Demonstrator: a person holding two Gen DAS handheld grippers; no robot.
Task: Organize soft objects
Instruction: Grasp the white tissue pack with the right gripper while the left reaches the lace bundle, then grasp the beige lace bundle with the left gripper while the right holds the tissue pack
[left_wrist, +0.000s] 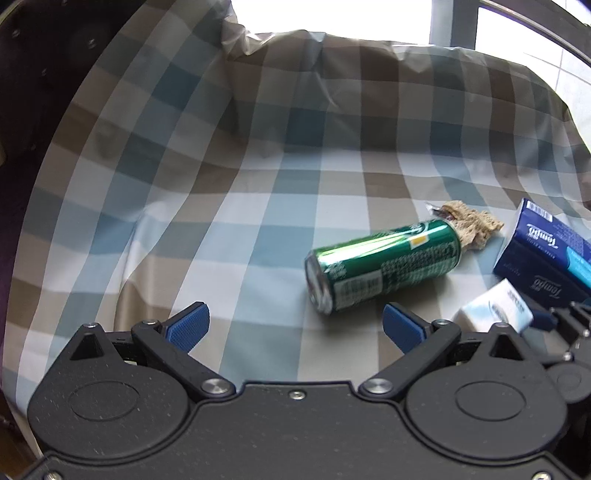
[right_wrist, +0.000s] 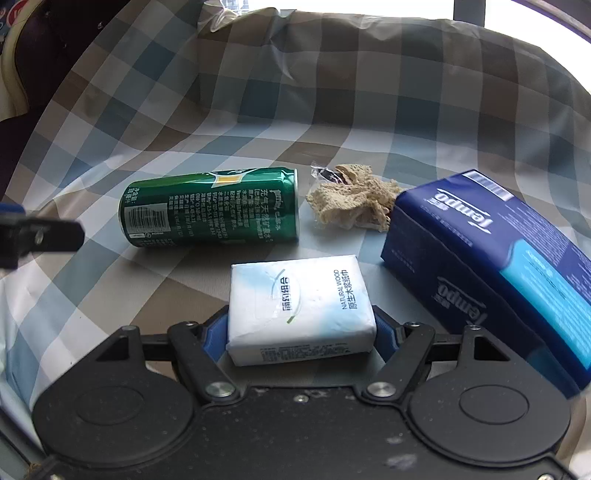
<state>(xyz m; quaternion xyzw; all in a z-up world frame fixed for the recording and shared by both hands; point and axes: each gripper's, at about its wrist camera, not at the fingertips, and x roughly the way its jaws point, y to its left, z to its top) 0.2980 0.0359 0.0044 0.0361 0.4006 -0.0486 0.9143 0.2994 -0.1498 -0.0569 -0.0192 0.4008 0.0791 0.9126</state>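
The right gripper (right_wrist: 301, 332) is clamped on a small white tissue pack (right_wrist: 295, 306), its blue pads pressed against the pack's two short ends. The pack lies flat on the checked cloth (right_wrist: 110, 314), nearest of everything. The hold looks square, but a soft pack will give under pressure, so I'd keep the squeeze gentle and lift straight up, clear of the big blue tissue pack (right_wrist: 491, 266) just beside it on the right, so it isn't dragged along.

The left gripper (left_wrist: 293, 326) hangs above bare cloth with its jaws spread wide and nothing between them. It sits near the green can (left_wrist: 384, 264), and a careless move could send that rolling.

Counting outward: one white tissue pack in the right grip, one blue tissue pack beside it, one green can lying on its side, one crumpled beige lace cloth (right_wrist: 354, 203) between the can's end and the blue pack, and a scrap of clear wrapper (right_wrist: 325, 173) touching the lace. Beyond, the checked cloth rises over a cushion-like hump.
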